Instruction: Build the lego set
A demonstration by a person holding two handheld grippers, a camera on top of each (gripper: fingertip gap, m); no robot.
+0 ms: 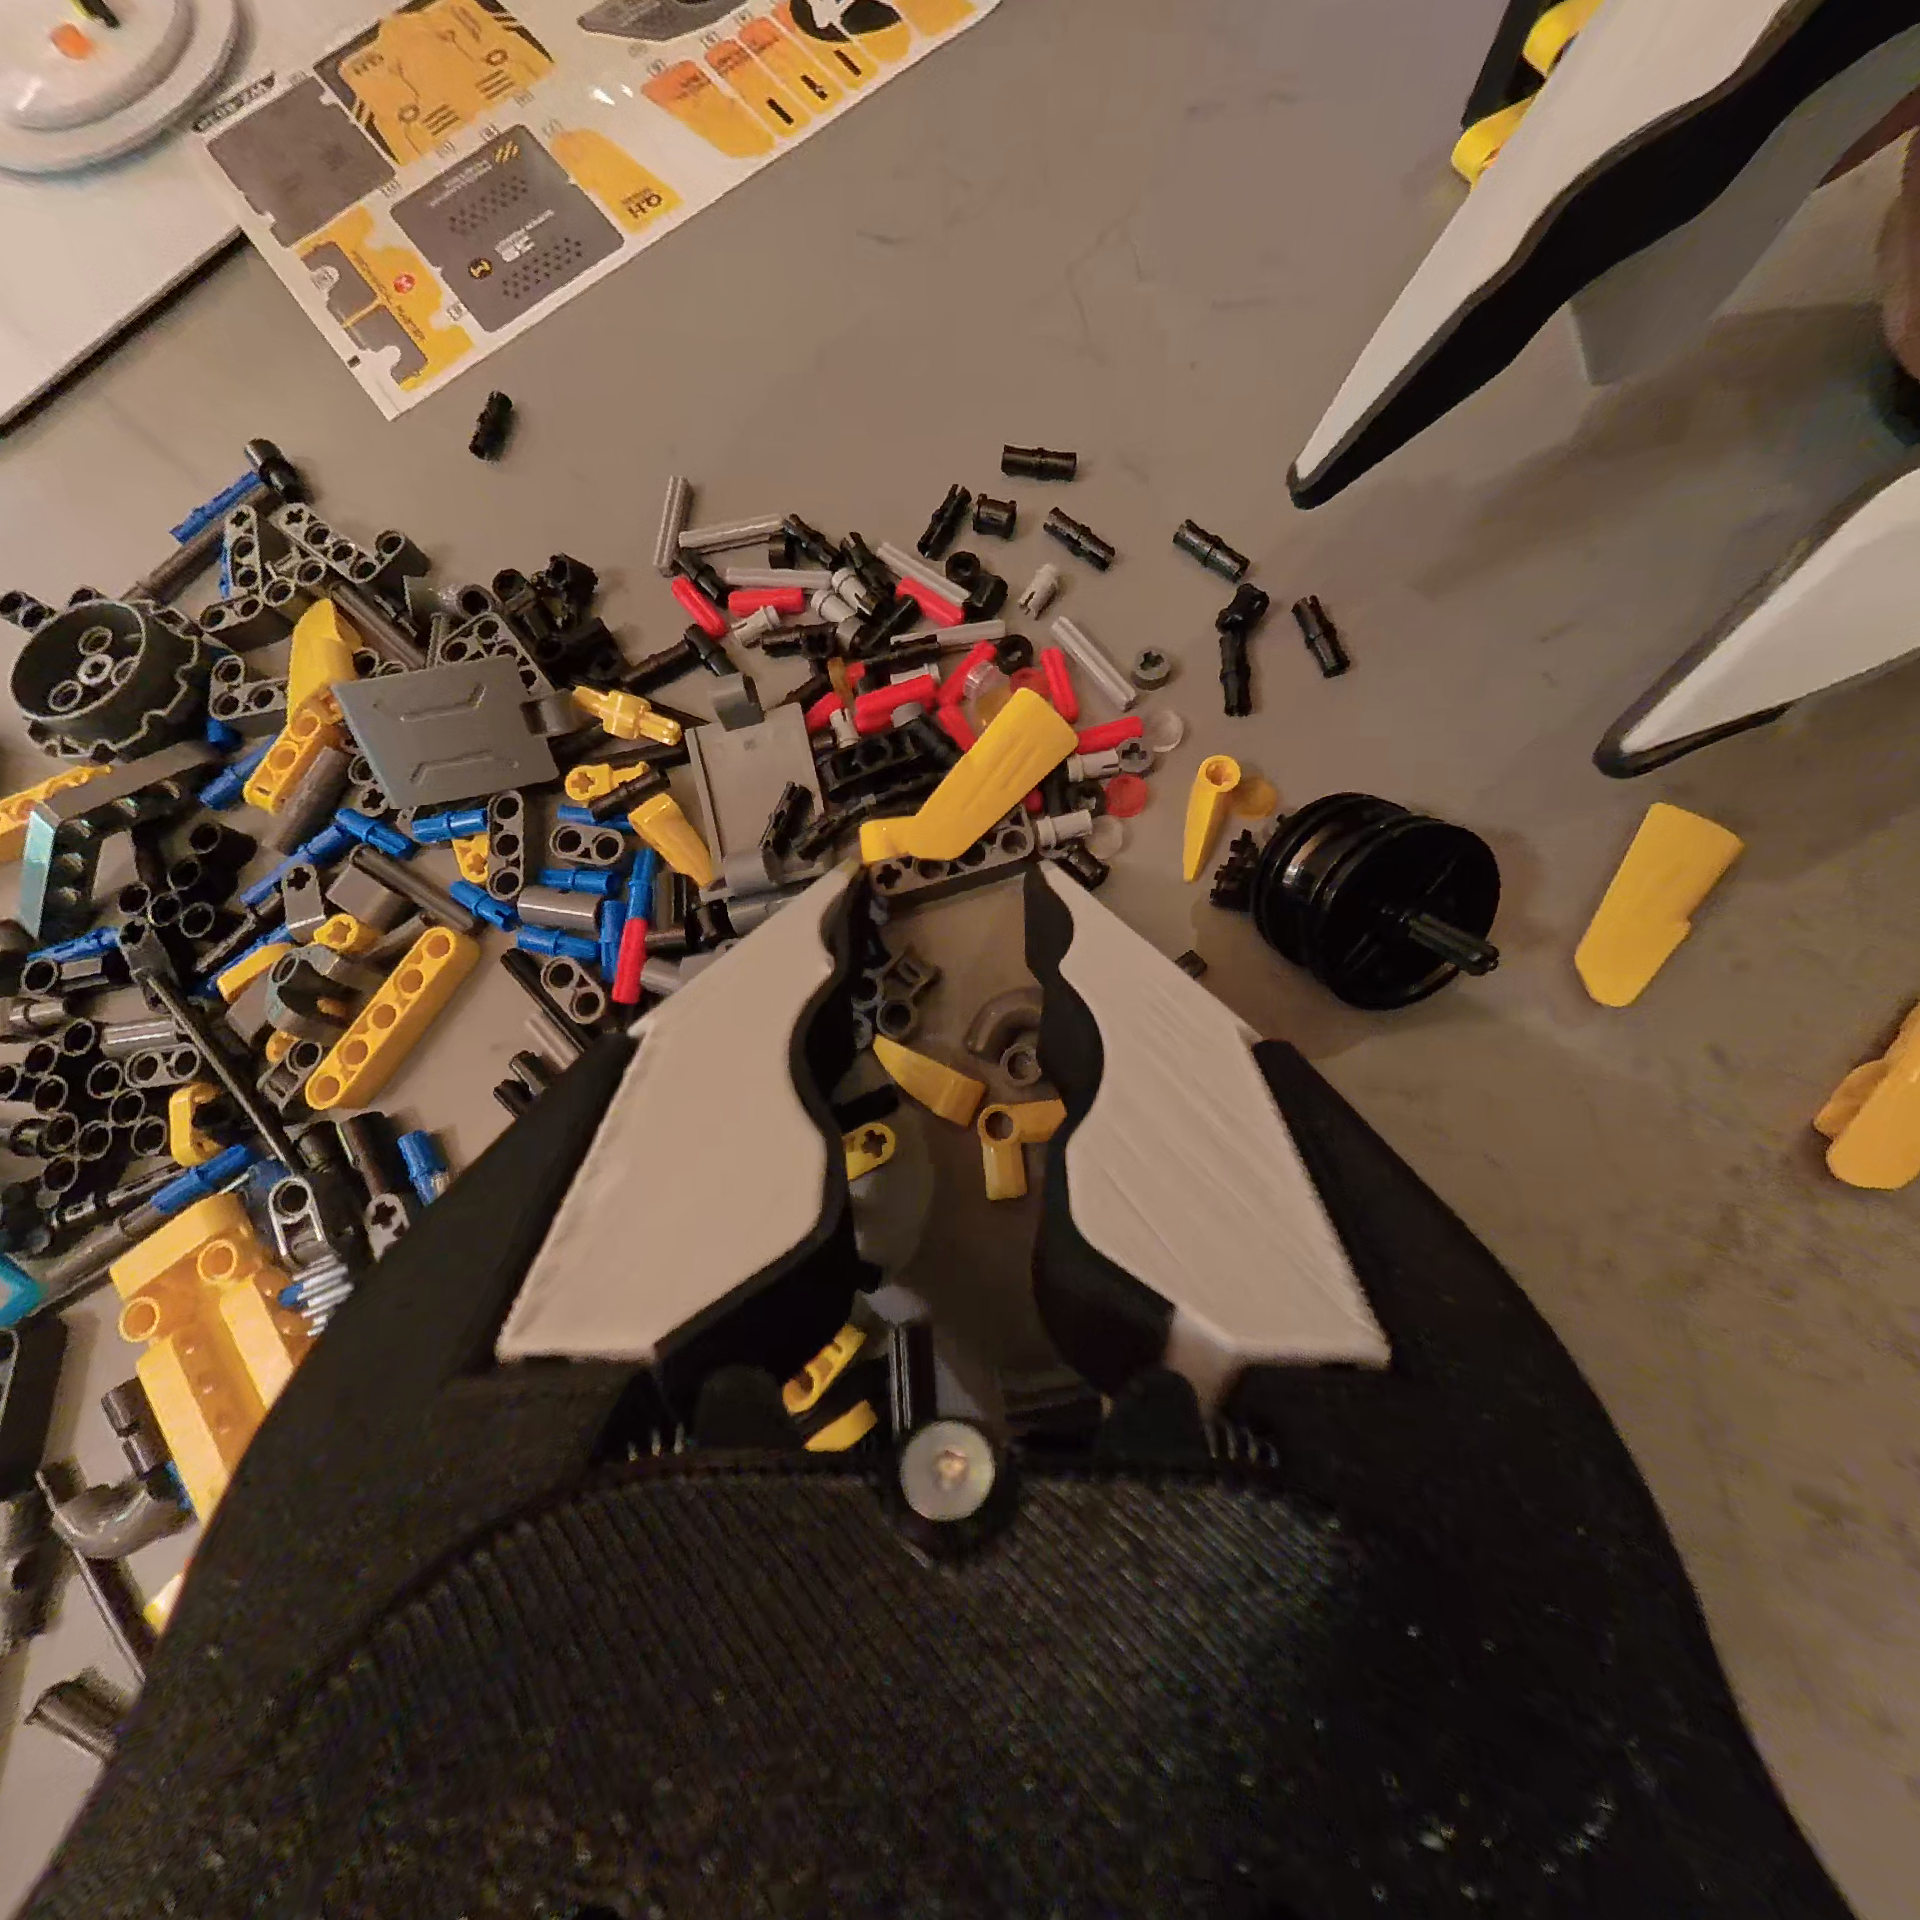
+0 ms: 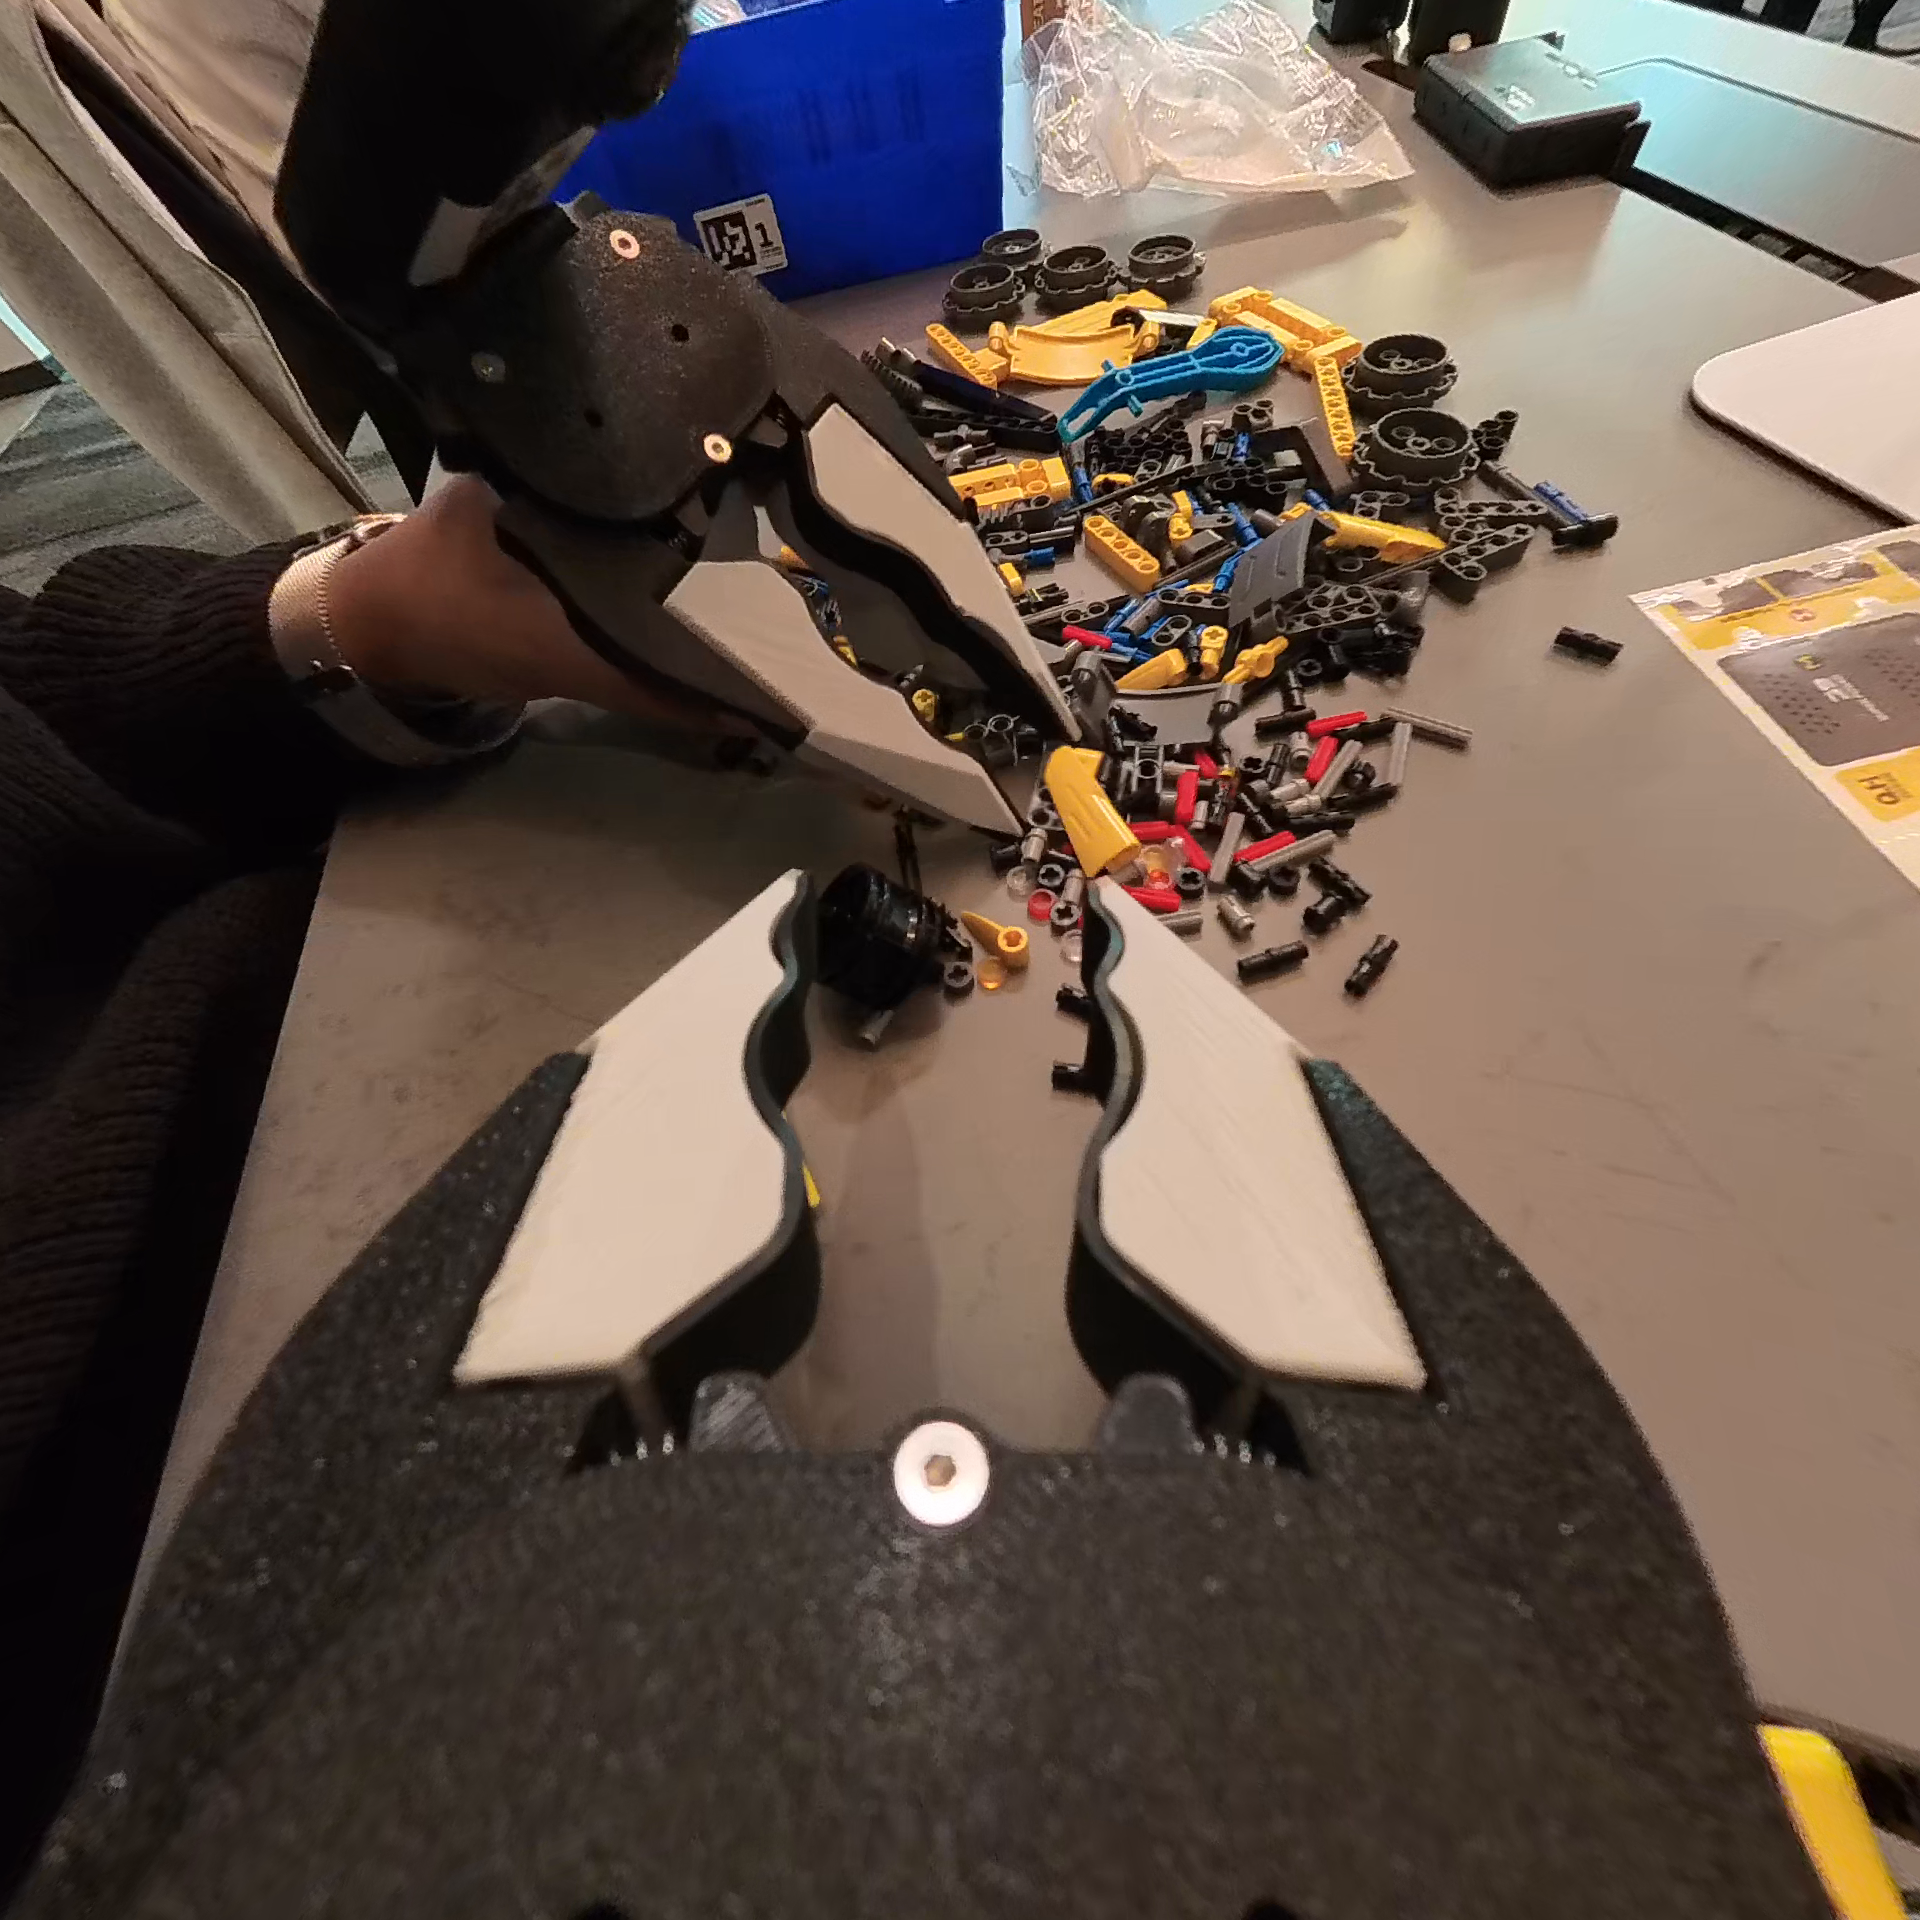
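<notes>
A pile of small building-toy parts (image 1: pixel 520 790), black, grey, yellow, blue and red, lies on a grey table (image 1: pixel 1039 260). My left gripper (image 1: pixel 945 873) is down at the pile's near edge, jaws partway open. Its tips stand at either end of a short dark grey beam (image 1: pixel 956 857), with a yellow curved panel (image 1: pixel 987 769) just beyond; whether they press on the beam I cannot tell. The left gripper also shows in the right wrist view (image 2: pixel 1044 779). My right gripper (image 2: pixel 951 883) is open and empty, just above the table beside a black wheel (image 2: pixel 883 935); it also shows in the left wrist view (image 1: pixel 1455 623).
A sticker sheet (image 1: pixel 447 177) lies beyond the pile. A blue bin (image 2: pixel 831 125), a crumpled clear bag (image 2: pixel 1195 104) and a black box (image 2: pixel 1527 104) stand at the back. A white pad (image 2: pixel 1829 395) lies at the right. A loose yellow panel (image 1: pixel 1652 904) lies near the wheel. My right fingertips sit around 8 cm from my left ones.
</notes>
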